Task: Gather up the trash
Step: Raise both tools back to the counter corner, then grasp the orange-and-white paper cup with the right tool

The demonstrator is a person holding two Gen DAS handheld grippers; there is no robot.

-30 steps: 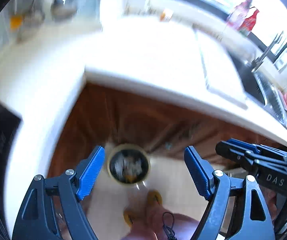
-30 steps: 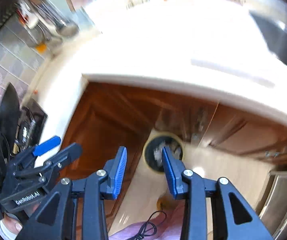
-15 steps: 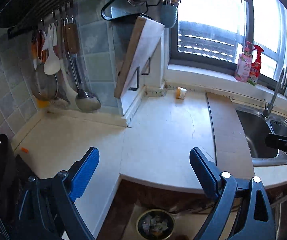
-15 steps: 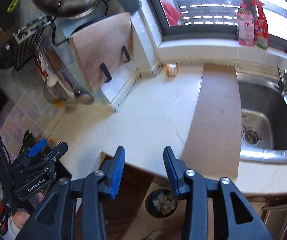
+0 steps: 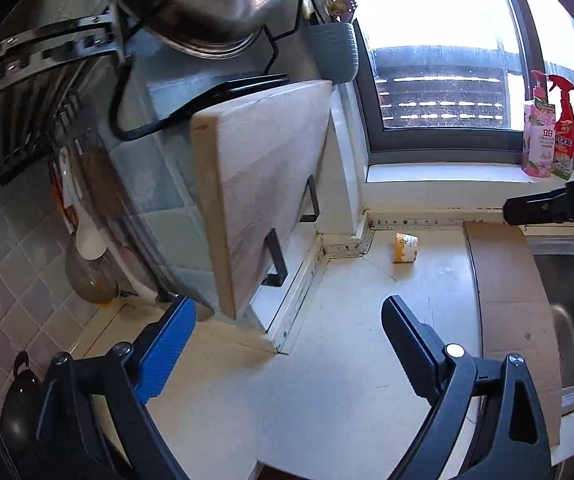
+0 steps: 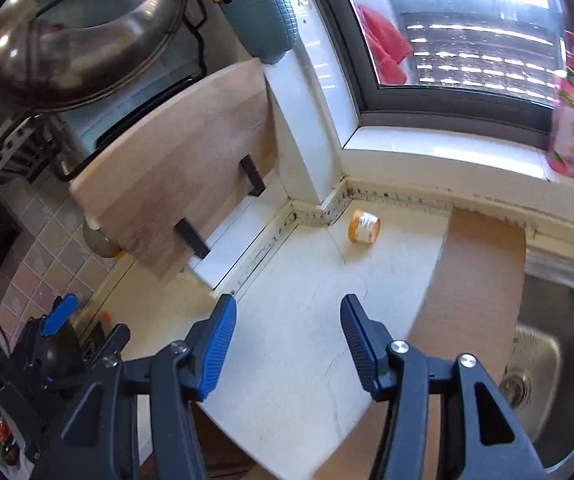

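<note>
Nearest to me, my left gripper (image 5: pixel 289 354) stands wide with nothing between its blue-padded fingers; its jaws have just been opening. My right gripper (image 6: pixel 287 344) is at a middling spread, also empty, and its jaws have just been opening too. Both point down over the pale, cracked stone countertop (image 5: pixel 327 380), which is bare right in front of me. To the right lies a flat brown cardboard sheet (image 6: pixel 483 264) running up to the stainless steel sink (image 6: pixel 559 360). To the left a pale wooden cutting board (image 5: pixel 259 200) leans tilted in a black wire rack, jutting out over the counter. Farther back, just short of the wall corner under the window sill, the small orange-and-white paper cup (image 6: pixel 364 227) lies on its side, well apart from both grippers and touching nothing else that I can see. I take that cup to be the piece of trash to collect now. It sits closer to my right gripper's line, so I would send that one: come in low along the counter, keep clear of the cutting board's overhang, and straddle the cup across its round body, not its open end. It looks light and thin-walled, so I would close gently, only enough to lift it, since a hard pinch would likely crush it or squirt it toward the wall.
</note>
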